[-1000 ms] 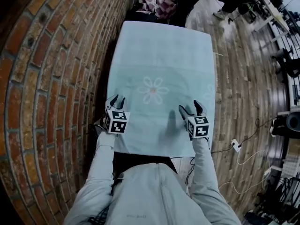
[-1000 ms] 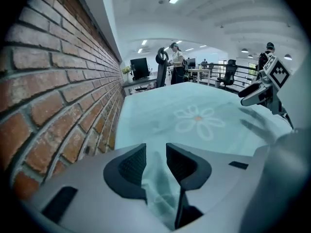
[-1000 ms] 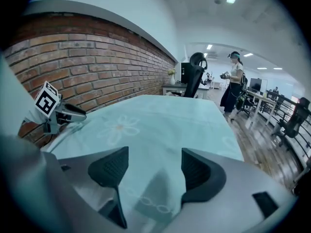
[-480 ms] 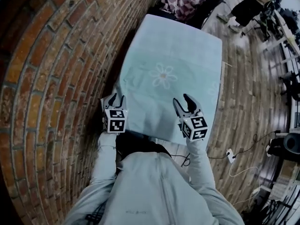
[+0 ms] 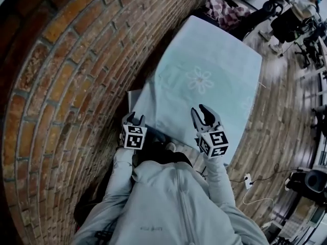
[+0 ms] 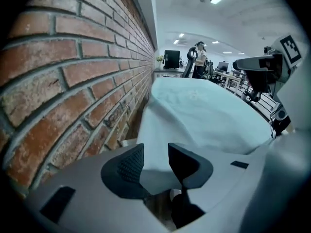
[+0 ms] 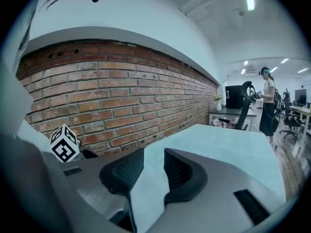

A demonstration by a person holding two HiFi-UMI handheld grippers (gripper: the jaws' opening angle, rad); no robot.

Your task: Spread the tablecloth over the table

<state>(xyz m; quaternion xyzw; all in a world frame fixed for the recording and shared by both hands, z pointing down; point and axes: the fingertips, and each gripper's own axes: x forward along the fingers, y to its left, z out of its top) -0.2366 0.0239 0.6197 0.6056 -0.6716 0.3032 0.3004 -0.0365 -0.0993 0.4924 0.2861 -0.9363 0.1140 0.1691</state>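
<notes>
head view: one tablecloth [image 5: 204,60], two grippers; left gripper [image 5: 134,117] fingers spreading, right gripper [image 5: 197,109] fingers narrowing but apart, both empty.

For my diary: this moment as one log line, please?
tablecloth: spread out | left hand-held gripper: opening, empty | right hand-held gripper: closing, empty

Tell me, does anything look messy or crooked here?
Yes. The tablecloth is rumpled at its near corner by the brick wall, and a bit of table seems to peek out bare there.
</notes>
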